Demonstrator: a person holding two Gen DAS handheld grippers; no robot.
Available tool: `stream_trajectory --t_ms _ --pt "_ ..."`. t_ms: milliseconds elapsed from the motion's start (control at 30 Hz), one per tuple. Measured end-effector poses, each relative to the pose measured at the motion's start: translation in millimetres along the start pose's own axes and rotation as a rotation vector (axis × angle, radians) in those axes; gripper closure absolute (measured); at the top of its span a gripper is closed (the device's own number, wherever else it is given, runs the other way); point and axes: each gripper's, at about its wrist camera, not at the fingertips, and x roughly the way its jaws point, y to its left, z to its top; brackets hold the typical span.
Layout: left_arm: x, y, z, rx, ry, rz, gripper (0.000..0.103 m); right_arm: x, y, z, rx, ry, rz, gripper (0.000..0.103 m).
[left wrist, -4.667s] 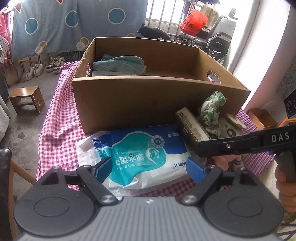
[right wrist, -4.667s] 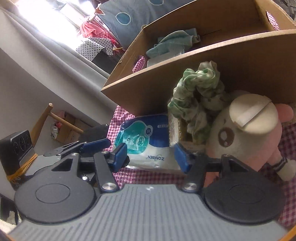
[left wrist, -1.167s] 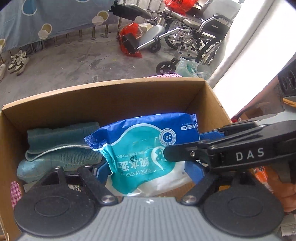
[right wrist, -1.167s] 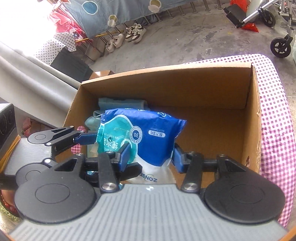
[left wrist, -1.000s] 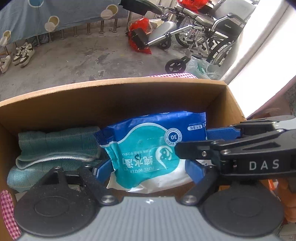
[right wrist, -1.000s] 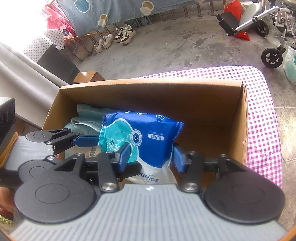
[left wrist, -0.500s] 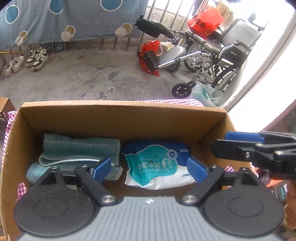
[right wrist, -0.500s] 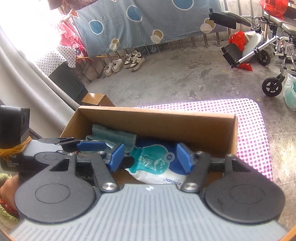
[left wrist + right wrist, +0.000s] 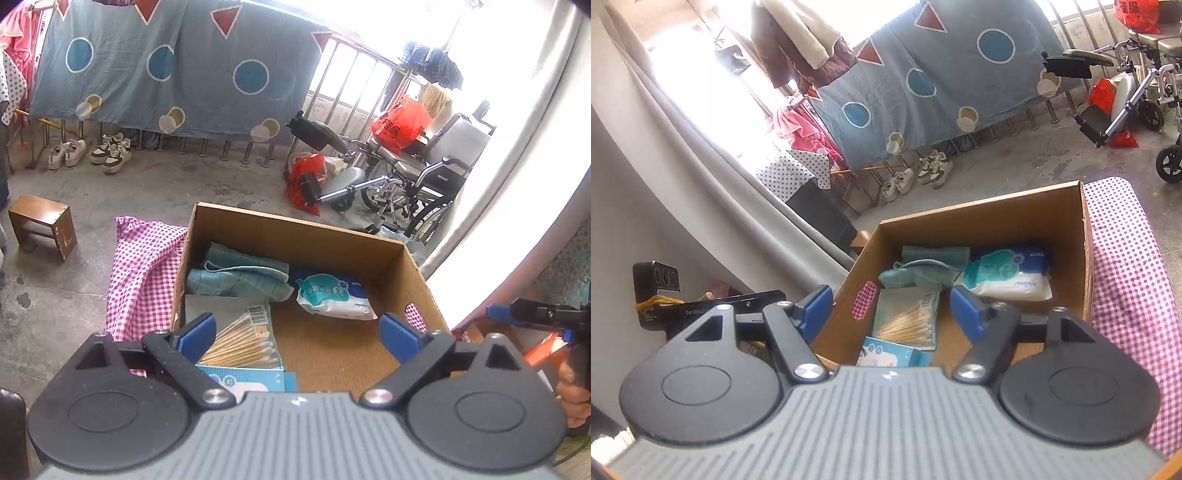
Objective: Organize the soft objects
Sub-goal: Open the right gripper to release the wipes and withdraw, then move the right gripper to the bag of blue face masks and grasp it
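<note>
The blue and white wet-wipes pack (image 9: 332, 295) (image 9: 1010, 275) lies on the floor of the open cardboard box (image 9: 369, 240) (image 9: 997, 218), against its far wall. Folded teal towels (image 9: 240, 275) (image 9: 923, 266) sit beside the pack. A bag of cotton swabs (image 9: 243, 341) (image 9: 908, 325) and a blue carton (image 9: 240, 380) lie nearer me. My left gripper (image 9: 298, 334) hangs above the box's near side, jaws still opening, nothing between them. My right gripper (image 9: 892, 308) is also raised over the box, jaws opening and empty.
The box stands on a pink checked cloth (image 9: 144, 266) (image 9: 1123, 266). On the concrete floor beyond are a small wooden stool (image 9: 42, 225), shoes (image 9: 110, 151) and a wheelchair (image 9: 406, 177). A blue sheet (image 9: 166, 66) hangs at the back. A grey curtain (image 9: 701, 184) falls at the side.
Both grippers let go of the wipes pack, which now rests in the box. Both have risen and pulled back, and their jaws have widened.
</note>
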Motion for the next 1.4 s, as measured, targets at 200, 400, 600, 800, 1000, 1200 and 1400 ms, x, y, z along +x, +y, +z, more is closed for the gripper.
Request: stream_trajectory --t_ms 200,400,600,800,1000,1200,1400 --pt "-14 24 -84 -0.010 0.048 0.088 0.010 18 38 -104 0.000 0.172 0.094 0.032" --pt "24 46 -142 0.040 0.137 0.168 0.038 86 62 -194 -0.020 0.396 0.050 0.032" --pt "53 61 -152 0.108 0.146 0.193 0.039 136 71 -236 -0.058 0.522 -0.037 0.035" --pt "74 63 -160 0.163 0.202 0.201 0.039 151 72 -239 -0.034 0.502 -0.075 0.035" --pt "61 78 -165 0.056 0.243 0.103 0.039 146 58 -229 0.064 0.477 -0.075 0.035" --pt "37 81 -186 0.037 0.271 0.044 0.039 138 45 -224 0.138 0.464 -0.073 0.035" --pt "21 71 -189 0.153 0.194 0.114 0.039 131 38 -225 0.164 0.464 -0.064 0.035"
